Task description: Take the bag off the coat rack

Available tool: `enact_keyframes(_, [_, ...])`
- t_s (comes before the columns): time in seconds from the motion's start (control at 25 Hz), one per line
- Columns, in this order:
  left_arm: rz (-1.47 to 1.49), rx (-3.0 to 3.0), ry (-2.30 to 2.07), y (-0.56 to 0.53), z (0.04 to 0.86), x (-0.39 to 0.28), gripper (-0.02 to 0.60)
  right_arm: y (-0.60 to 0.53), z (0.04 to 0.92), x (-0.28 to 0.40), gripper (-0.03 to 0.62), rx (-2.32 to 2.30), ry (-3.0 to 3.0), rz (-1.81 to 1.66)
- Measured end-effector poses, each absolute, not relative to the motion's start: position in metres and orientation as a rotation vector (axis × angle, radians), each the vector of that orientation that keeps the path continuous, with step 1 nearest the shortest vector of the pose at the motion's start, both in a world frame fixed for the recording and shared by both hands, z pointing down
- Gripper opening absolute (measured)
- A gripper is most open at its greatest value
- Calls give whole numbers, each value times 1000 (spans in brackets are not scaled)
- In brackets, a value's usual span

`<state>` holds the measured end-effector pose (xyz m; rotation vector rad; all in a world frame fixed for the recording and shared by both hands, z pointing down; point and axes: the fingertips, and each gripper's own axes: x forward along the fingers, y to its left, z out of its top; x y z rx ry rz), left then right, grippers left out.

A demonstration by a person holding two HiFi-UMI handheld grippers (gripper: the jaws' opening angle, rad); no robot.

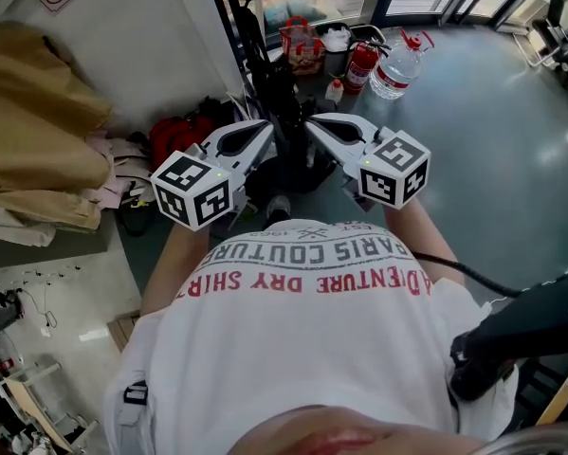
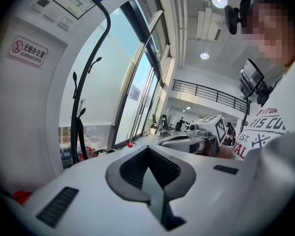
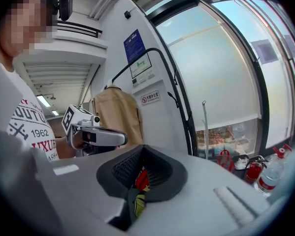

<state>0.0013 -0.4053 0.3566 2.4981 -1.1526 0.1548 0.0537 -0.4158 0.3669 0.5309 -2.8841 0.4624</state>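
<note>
Coat rack upper centre of head view, foot between my grippers: left gripper left of it, right gripper right. Fire extinguisher right of rack, water bottle just beside, further right. Hung coat far left; floor bags between coat and rack.

Coat rack dead ahead. Red bags crowd its left, fire extinguisher beyond. Floor to its right open.
</note>
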Motion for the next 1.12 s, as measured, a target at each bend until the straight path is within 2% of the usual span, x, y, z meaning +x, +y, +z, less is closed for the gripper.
enact_keyframes(0.36, [166,2433,-1162,-479,383,-42,2,-507,391,18,3,574,-2866,514])
enact_keyframes(0.52, [156,2395,-1180,-504,392,-65,2,-553,395,-6,5,620,-2851,426])
enact_keyframes(0.8, [143,2328,-1204,-540,413,-111,2,-644,418,-58,49,680,-2778,282])
enact_keyframes(0.96, [139,2320,-1182,-564,427,-125,2,-691,437,-91,138,701,-2757,283])
enact_keyframes(1.12, [139,2300,-1170,-583,437,-139,2,-728,461,-114,156,720,-2716,338])
